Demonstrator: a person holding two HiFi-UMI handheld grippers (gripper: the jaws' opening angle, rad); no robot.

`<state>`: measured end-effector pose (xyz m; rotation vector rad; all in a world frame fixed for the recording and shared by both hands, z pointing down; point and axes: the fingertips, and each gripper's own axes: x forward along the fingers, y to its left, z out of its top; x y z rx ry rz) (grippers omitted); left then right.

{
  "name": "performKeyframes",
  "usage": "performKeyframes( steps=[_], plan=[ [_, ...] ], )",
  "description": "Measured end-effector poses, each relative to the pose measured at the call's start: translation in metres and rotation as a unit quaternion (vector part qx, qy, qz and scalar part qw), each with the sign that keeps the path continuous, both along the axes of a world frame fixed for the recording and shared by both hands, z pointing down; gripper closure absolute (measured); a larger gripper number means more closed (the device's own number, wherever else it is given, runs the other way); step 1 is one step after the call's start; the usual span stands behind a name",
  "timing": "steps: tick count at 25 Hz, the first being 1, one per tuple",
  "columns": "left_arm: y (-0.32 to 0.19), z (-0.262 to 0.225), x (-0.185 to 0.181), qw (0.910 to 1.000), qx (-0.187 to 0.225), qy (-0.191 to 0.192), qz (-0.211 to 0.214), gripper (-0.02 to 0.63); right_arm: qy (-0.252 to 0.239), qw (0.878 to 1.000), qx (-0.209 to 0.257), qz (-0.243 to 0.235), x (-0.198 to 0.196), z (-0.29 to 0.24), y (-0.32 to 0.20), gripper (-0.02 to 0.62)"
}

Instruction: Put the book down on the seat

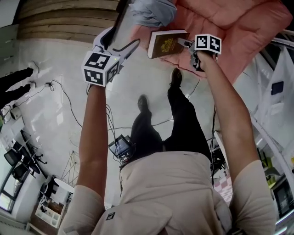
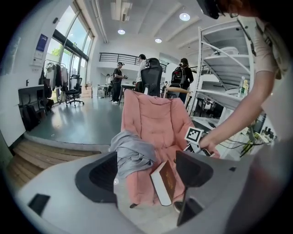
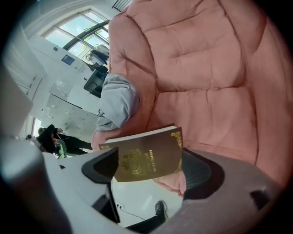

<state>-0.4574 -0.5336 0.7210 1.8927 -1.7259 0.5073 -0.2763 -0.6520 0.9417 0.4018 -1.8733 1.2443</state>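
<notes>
A brown book (image 1: 165,44) (image 2: 167,182) with gold print hangs tilted at the front edge of the pink padded seat (image 1: 220,23) (image 2: 155,123) (image 3: 206,105). My right gripper (image 1: 185,44) (image 3: 150,167) is at the book's right side with its jaws spread wide. In the right gripper view the book (image 3: 146,155) lies across the gap, its cover facing the camera and overlapping the left jaw; no pad visibly presses on it. My left gripper (image 1: 120,43) (image 2: 146,176) is raised to the left of the book, open and empty.
A grey garment (image 1: 154,11) (image 2: 132,155) (image 3: 116,103) lies on the seat's left side. My shoes (image 1: 177,75) stand on the glossy floor just before the chair. Cables (image 1: 59,89) trail on the floor at left. Metal shelving (image 2: 229,59) stands at right, and people (image 2: 119,77) behind.
</notes>
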Motion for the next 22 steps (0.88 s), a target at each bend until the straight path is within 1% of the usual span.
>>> performKeyframes(
  steps=[3,6,9,12,15,17,19,21,22],
  plan=[
    [0.006,-0.028,-0.005,0.9999,0.016,-0.003,0.001,0.232,0.004,1.0,0.022,0.002,0.001,-0.018,-0.006,0.193],
    [0.012,-0.062,-0.002,0.9992,0.039,-0.012,0.003,0.232,-0.015,0.999,0.045,-0.005,-0.003,-0.053,-0.008,0.193],
    [0.018,-0.101,0.002,0.9973,0.07,-0.021,0.003,0.232,-0.053,0.996,0.077,-0.011,-0.014,-0.103,-0.007,0.198],
    [0.024,-0.15,0.018,0.9953,0.095,-0.015,0.012,0.232,-0.108,0.988,0.114,-0.012,-0.028,-0.171,-0.003,0.22],
    [0.035,-0.197,0.032,0.992,0.122,-0.022,0.024,0.232,-0.169,0.974,0.152,-0.017,-0.037,-0.248,0.007,0.275],
    [0.044,-0.231,0.04,0.9892,0.142,-0.026,0.027,0.232,-0.209,0.961,0.177,-0.028,-0.039,-0.303,0.02,0.346],
    [0.054,-0.264,0.047,0.9848,0.166,-0.035,0.036,0.233,-0.247,0.945,0.21,-0.047,-0.041,-0.362,0.033,0.435],
    [0.065,-0.296,0.054,0.9784,0.195,-0.048,0.048,0.233,-0.284,0.925,0.244,-0.065,-0.04,-0.421,0.047,0.53],
    [0.073,-0.312,0.058,0.9762,0.204,-0.051,0.052,0.233,-0.3,0.915,0.261,-0.073,-0.037,-0.449,0.057,0.566]
  ],
)
